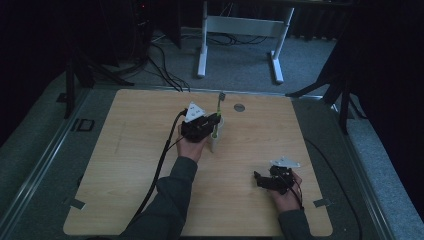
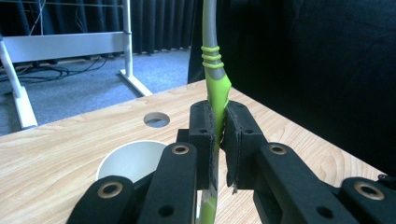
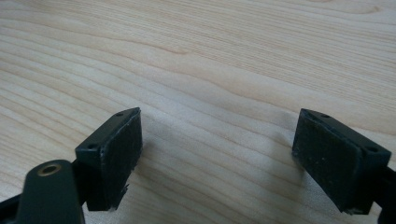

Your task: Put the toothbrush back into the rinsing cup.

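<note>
Green-and-grey toothbrush (image 2: 214,79), light, stiff, slick-handled, stood upright over the white cup (image 2: 128,160), left tongs (image 2: 219,140) clamped on its green grip; right tongs (image 3: 219,158) wide open, empty.

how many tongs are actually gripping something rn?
1. The left tongs are shut on the green toothbrush above the white cup. The right tongs are open over bare table, holding nothing.
</note>
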The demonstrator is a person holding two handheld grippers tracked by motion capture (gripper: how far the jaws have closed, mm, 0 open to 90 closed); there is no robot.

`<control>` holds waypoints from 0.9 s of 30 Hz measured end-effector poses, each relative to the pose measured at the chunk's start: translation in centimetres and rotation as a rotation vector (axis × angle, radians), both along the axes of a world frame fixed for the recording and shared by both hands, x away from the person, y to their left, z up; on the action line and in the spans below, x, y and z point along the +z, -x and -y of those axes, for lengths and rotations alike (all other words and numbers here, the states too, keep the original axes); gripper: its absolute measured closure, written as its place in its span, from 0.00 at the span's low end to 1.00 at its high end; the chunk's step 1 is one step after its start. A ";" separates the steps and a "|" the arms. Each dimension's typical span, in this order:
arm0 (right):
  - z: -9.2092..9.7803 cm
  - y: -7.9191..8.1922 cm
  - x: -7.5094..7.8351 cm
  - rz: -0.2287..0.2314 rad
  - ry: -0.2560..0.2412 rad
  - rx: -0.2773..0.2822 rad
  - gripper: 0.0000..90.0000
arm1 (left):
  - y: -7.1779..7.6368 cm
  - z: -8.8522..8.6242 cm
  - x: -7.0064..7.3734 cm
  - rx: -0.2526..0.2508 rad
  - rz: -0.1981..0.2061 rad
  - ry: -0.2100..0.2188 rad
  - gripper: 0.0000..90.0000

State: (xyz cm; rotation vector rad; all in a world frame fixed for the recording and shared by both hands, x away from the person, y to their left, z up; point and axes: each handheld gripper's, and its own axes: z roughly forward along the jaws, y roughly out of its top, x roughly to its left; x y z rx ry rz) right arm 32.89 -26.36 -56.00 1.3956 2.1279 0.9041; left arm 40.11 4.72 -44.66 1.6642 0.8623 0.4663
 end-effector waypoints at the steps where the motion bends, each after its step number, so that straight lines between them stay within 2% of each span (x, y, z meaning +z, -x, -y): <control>1: 0.0 0.0 0.0 0.000 0.000 0.001 0.18 | 0.0 0.0 0.0 0.000 0.000 -0.002 0.91; 13: 0.0 0.0 0.0 -0.001 0.000 0.000 0.18 | 0.0 -0.1 -0.5 -0.006 -0.020 -0.033 0.91; 16: 0.0 0.0 0.0 -0.001 0.000 0.000 0.18 | 0.0 -0.1 -0.8 -0.012 -0.047 -0.045 0.89; 17: 0.0 0.0 0.0 -0.001 0.001 0.000 0.18 | 0.0 -0.1 -0.9 -0.009 -0.057 -0.051 0.84; 18: 0.0 0.0 0.0 -0.001 0.000 0.001 0.17 | 0.2 0.0 -0.9 0.011 -0.063 -0.082 0.75; 19: 0.0 0.0 0.0 -0.001 0.000 0.001 0.17 | 0.3 0.0 -1.0 0.010 -0.068 -0.101 0.62; 21: 0.0 0.0 0.0 -0.001 0.000 0.002 0.17 | 0.5 -0.1 -1.1 0.006 -0.080 -0.120 0.52; 23: 0.0 0.0 0.0 -0.001 0.000 0.001 0.18 | 0.7 -0.3 -1.2 -0.013 -0.083 -0.124 0.46; 25: 0.0 0.0 0.0 -0.001 0.000 0.002 0.18 | 0.8 -0.4 -1.2 -0.005 -0.078 -0.140 0.41; 27: 0.0 0.0 0.0 -0.001 0.000 0.002 0.17 | 0.9 -0.5 -1.2 -0.008 -0.078 -0.139 0.39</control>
